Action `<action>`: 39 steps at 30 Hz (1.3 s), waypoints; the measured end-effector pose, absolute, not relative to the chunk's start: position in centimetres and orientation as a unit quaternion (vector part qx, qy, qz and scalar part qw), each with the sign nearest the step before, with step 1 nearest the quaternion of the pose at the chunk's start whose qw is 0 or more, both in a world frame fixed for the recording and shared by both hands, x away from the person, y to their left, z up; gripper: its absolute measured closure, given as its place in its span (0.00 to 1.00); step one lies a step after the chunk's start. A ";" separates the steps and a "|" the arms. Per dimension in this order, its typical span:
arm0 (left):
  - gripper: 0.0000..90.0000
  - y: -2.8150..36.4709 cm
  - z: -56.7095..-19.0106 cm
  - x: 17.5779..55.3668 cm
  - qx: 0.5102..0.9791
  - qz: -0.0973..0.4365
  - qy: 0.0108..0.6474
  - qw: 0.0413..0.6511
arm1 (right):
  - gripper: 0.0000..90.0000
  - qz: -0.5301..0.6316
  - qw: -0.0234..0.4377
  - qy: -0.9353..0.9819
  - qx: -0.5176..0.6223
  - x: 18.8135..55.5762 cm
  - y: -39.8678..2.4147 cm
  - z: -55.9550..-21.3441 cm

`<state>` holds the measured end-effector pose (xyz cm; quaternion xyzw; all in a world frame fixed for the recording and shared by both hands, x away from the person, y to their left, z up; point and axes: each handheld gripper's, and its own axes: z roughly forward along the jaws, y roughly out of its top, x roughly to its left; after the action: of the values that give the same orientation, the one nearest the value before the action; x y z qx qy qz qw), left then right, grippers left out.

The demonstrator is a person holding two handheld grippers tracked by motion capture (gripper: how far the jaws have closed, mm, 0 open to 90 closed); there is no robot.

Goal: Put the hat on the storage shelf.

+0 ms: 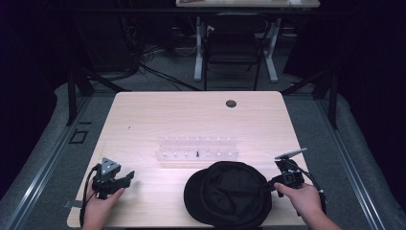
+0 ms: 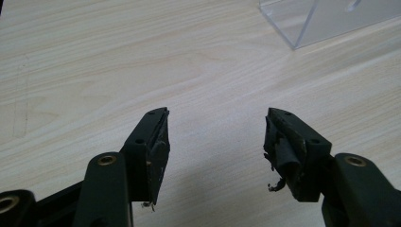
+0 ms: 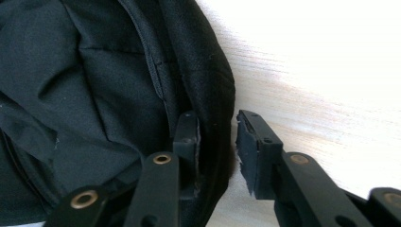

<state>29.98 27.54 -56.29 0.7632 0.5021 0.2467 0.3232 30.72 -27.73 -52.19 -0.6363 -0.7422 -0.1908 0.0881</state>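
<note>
Low at the near edge, the left gripper (image 1: 113, 178) is held with jaws spread and empty over bare table (image 1: 143, 120). Rightward, the cap (image 1: 229, 192) lies crown-down, opening up. Its rim is straddled by the right gripper (image 3: 217, 142), not yet clamped (a deeper bite should be taken). No long axis can be told; the brim is not made out.

My high view sits above my side of the wooden table (image 1: 143, 115), looking forward and down, taking in the whole top and the dark floor beyond. My left gripper view rides low, close over the bare wood, catching a corner of the clear acrylic rack (image 2: 326, 21) that the high view has mid-table. My right gripper view presses close to the black cap's (image 3: 85, 85) rim, also seen from above.
</note>
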 end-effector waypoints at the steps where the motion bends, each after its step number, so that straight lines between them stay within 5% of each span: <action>1: 0.46 27.5 -56.3 30.0 0.762 0.248 0.503 0.325 | 0.80 -0.195 0.090 -0.738 -0.640 30.7 -27.7 -52.3; 13: 0.46 27.6 -56.3 30.0 0.762 0.248 0.503 0.324 | 0.97 -0.214 0.112 -0.734 -0.635 30.7 -27.6 -52.1; 39: 0.46 27.5 -56.3 30.0 0.763 0.250 0.502 0.323 | 0.98 -0.293 0.221 -0.675 -0.640 30.4 -29.8 -50.2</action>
<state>29.98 27.47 -56.31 0.7628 0.5015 0.2497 0.3229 30.43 -29.84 -50.17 -0.6405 -0.6748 -0.2929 0.2206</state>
